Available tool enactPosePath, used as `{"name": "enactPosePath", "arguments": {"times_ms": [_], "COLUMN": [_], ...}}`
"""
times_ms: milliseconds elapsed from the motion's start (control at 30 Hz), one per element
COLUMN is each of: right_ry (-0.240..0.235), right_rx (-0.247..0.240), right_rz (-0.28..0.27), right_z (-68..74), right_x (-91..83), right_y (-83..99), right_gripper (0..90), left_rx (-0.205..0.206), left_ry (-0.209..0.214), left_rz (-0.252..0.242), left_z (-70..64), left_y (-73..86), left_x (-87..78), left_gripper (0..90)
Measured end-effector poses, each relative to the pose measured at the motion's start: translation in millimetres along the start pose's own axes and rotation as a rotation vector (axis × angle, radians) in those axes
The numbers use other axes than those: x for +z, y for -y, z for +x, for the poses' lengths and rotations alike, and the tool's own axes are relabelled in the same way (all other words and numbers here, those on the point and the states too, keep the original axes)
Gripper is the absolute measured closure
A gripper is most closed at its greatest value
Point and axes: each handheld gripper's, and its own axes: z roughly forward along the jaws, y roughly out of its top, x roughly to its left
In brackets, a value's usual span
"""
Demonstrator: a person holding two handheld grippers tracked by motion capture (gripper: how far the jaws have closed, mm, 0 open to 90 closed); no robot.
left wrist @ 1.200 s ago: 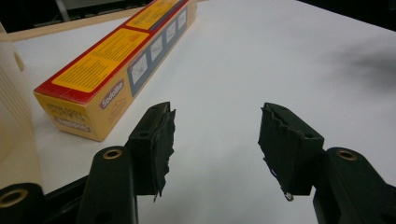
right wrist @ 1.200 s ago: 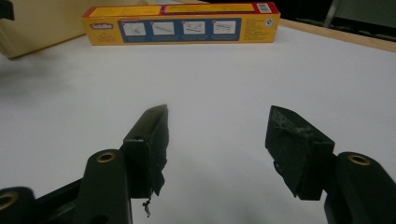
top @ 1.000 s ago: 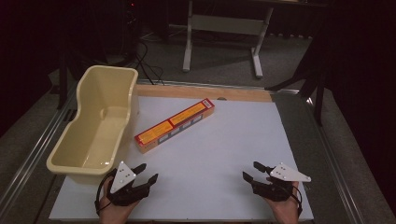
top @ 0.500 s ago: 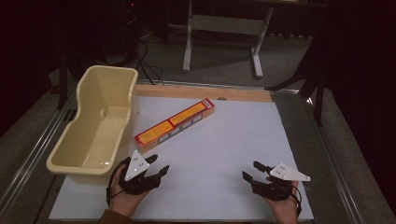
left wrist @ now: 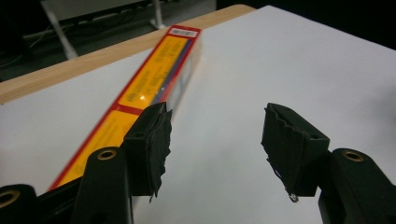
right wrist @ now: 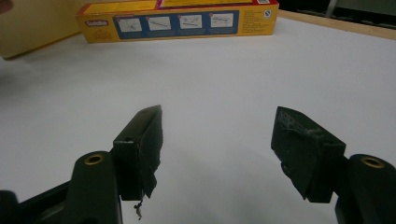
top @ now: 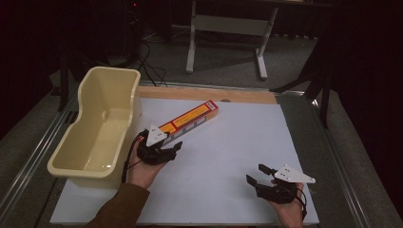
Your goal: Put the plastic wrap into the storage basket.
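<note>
Now left gripper (top: 167, 148), jaws apart, sits at the near end of the long yellow box (top: 190, 118); its left jaw overlaps the box's edge.

High view was dim overall; light fell mainly on the white table sheet (top: 237, 142), while the far room dropped to near black. Soft, grainy, no hard shadows. Cream tub (top: 102, 123) at the left read evenly lit, no glare. Left gripper view: near jaws were soft and the box (left wrist: 154, 84) blurred toward its far end, with a small glare spot on its top. Right gripper view: sheet near-blown white, box print fairly sharp.
</note>
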Motion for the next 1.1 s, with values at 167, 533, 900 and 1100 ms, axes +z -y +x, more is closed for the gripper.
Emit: {"name": "enactPosePath", "arguments": {"times_ms": [167, 533, 900, 1100], "right_ry": [0.002, -0.014, -0.018, -0.019], "right_rx": [0.005, 0.003, 0.004, 0.006], "right_rz": [0.001, 0.024, 0.034, 0.035], "right_z": [-1.5, -2.2, -2.0, -2.3], "right_x": [-0.1, 2.5, 3.9, 4.0], "right_y": [0.5, 1.3, 1.4, 1.6], "right_gripper": [32.5, 31.8, 31.3, 30.9], "left_rx": [-0.043, -0.114, -0.139, -0.133], "left_ry": [-0.045, -0.096, -0.066, -0.082], "left_rz": [0.029, 0.126, 0.215, 0.219], "left_z": [14.5, 44.8, 56.7, 60.6], "left_y": [-9.3, -13.7, -2.8, -0.7], "left_x": [20.6, 56.3, 75.0, 76.3], "left_gripper": [34.3, 36.8, 20.3, 20.8]}}
